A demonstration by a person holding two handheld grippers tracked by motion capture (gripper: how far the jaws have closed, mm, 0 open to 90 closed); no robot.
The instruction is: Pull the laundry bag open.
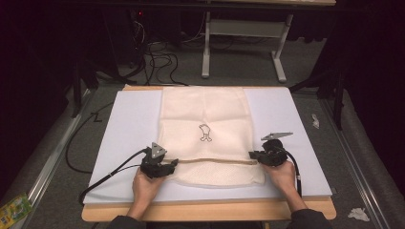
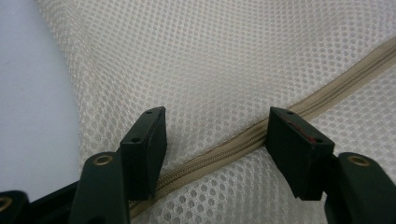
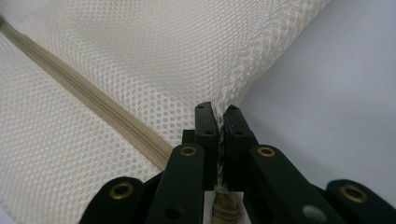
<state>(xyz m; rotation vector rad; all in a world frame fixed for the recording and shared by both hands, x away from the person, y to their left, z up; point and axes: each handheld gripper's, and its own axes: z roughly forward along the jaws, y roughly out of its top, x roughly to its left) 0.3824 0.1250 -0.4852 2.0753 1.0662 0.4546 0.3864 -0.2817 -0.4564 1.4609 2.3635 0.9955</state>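
A cream mesh bag (image 1: 205, 114) with a small dark figure printed on it lies flat on a pale board (image 1: 129, 124). A tan zipper (image 1: 215, 161) runs across its near part. My left gripper (image 1: 172, 164) rests at the zipper's left end. In the left gripper view this gripper (image 2: 217, 121) stands open, its jaws wide apart on either side of the zipper (image 2: 327, 88). My right gripper (image 1: 253, 155) sits at the zipper's right end. In the right gripper view it (image 3: 218, 112) is shut, pinching the mesh edge (image 3: 140, 56) beside the zipper (image 3: 93, 102).
The board lies on a wooden table (image 1: 205, 210). Behind it on the floor are a white table frame (image 1: 243, 28) and black cables (image 1: 157, 57). A green packet (image 1: 12, 210) lies at the lower left. Crumpled paper (image 1: 358, 213) lies at the lower right.
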